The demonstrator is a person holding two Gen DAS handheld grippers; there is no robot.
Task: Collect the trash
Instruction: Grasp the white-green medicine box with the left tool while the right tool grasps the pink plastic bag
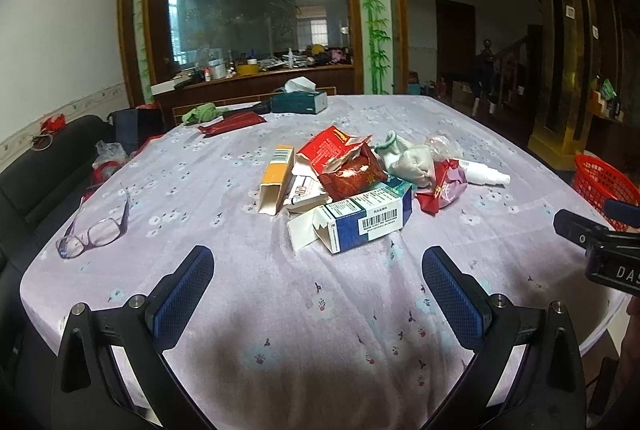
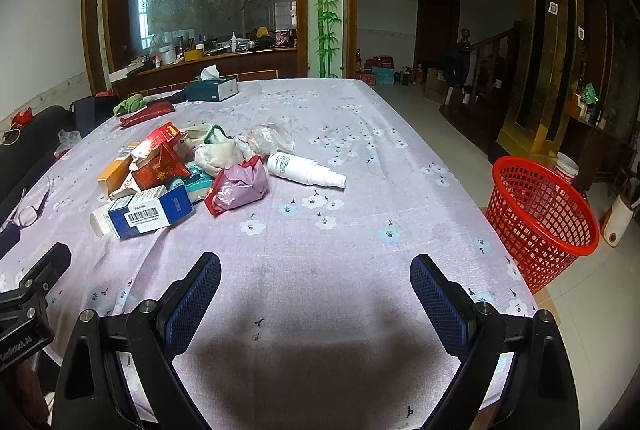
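A heap of trash lies mid-table on the lilac flowered cloth (image 1: 280,310): a blue-and-white carton (image 1: 360,222) (image 2: 148,212) nearest me, an orange box (image 1: 276,176) (image 2: 116,168), torn red packaging (image 1: 344,166) (image 2: 160,160), a crumpled red-pink wrapper (image 1: 442,188) (image 2: 238,186), wadded tissue (image 1: 412,160) (image 2: 222,152) and a white spray bottle (image 1: 482,174) (image 2: 304,170). My left gripper (image 1: 318,266) hangs open short of the carton, empty. My right gripper (image 2: 316,274) is open over bare cloth, right of the heap. A red mesh basket (image 2: 540,214) (image 1: 600,182) stands on the floor past the table's right edge.
Purple-framed glasses (image 1: 94,230) (image 2: 28,212) lie at the left edge. At the far end sit a tissue box (image 1: 300,102) (image 2: 212,88), a green cloth (image 1: 202,112) and a flat red packet (image 1: 232,122). A black chair (image 1: 40,166) stands left of the table.
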